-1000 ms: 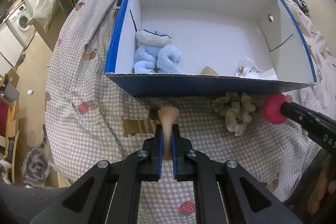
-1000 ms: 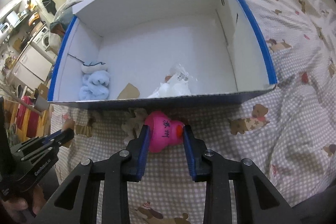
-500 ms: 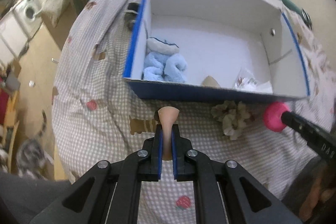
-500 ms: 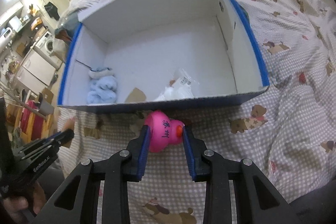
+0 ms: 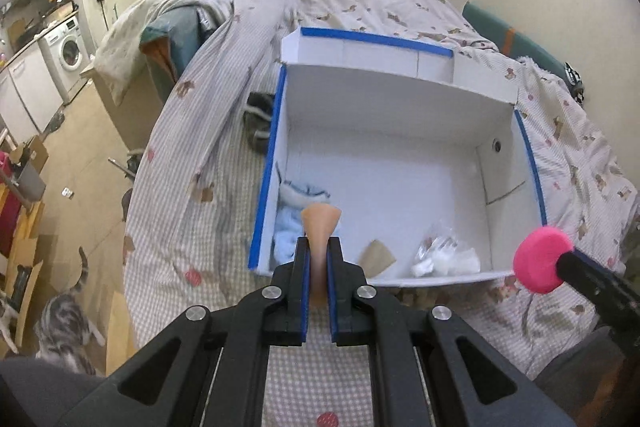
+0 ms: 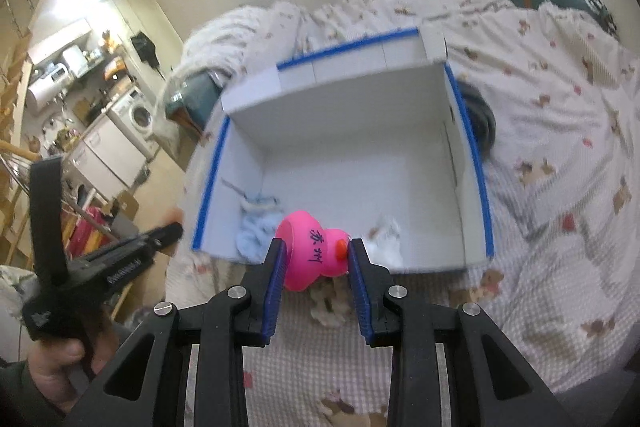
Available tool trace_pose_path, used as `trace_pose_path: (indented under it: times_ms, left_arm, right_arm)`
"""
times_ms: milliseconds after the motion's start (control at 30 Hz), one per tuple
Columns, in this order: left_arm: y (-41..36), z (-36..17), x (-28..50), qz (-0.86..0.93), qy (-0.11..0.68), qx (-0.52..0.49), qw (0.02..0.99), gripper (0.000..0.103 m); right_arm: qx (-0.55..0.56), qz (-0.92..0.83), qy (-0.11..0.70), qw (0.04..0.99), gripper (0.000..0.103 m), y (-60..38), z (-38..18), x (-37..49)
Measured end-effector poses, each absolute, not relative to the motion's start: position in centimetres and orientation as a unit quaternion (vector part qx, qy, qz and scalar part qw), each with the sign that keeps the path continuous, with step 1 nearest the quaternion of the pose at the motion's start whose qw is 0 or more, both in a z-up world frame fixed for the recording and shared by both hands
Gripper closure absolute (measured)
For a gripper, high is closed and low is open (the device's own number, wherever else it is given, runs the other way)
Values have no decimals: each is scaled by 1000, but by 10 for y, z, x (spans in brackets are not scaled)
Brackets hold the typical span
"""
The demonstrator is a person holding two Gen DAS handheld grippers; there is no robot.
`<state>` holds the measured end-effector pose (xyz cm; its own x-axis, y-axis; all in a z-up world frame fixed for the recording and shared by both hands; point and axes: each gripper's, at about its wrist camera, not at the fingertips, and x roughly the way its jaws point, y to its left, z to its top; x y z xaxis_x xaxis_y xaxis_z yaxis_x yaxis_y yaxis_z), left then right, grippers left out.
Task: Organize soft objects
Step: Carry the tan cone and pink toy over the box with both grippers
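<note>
My left gripper (image 5: 318,255) is shut on a flat tan soft piece (image 5: 320,227) and holds it raised over the near left corner of a white box with blue edges (image 5: 268,163). My right gripper (image 6: 316,255) is shut on a pink rubber duck (image 6: 310,253) with black writing, held above the box's near wall (image 6: 432,269). The duck also shows in the left wrist view (image 5: 542,259). Inside the box lie a light blue plush (image 5: 286,229), a tan piece (image 5: 378,255) and a clear plastic bag (image 5: 446,257).
The box sits on a bed with a checked, animal-print cover (image 5: 192,211). A cream fluffy item (image 6: 330,301) lies on the cover before the box. A dark garment (image 5: 256,119) lies left of the box. A grey cat (image 5: 64,323) stands on the floor at left.
Both grippers have risen and pulled back with their objects, so the box now looks smaller and farther. The right wrist view is blurred by motion.
</note>
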<state>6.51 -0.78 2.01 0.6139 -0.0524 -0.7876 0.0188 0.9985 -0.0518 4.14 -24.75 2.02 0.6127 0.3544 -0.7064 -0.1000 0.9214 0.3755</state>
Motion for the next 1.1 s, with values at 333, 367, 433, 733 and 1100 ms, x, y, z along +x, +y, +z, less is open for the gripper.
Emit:
trace_pose_path:
  times_ms: [333, 367, 433, 733, 1100]
  left_arm:
    - [-20, 23, 105, -33, 442, -11, 896, 96]
    - [-22, 22, 109, -33, 443, -9, 896, 96]
    - [-26, 21, 115, -35, 442, -5, 896, 96]
    - [-46, -8, 143, -52, 463, 19, 885, 96]
    - [-52, -62, 155, -48, 481, 17, 875, 96]
  right_arm:
    - [159, 129, 376, 904, 70, -262, 43, 76]
    - [162, 128, 376, 903, 70, -265, 42, 80]
    - [171, 129, 377, 901, 70, -269, 37, 90]
    - [183, 124, 406, 887, 70, -274, 1, 126]
    - [182, 120, 460, 861, 70, -270, -47, 143]
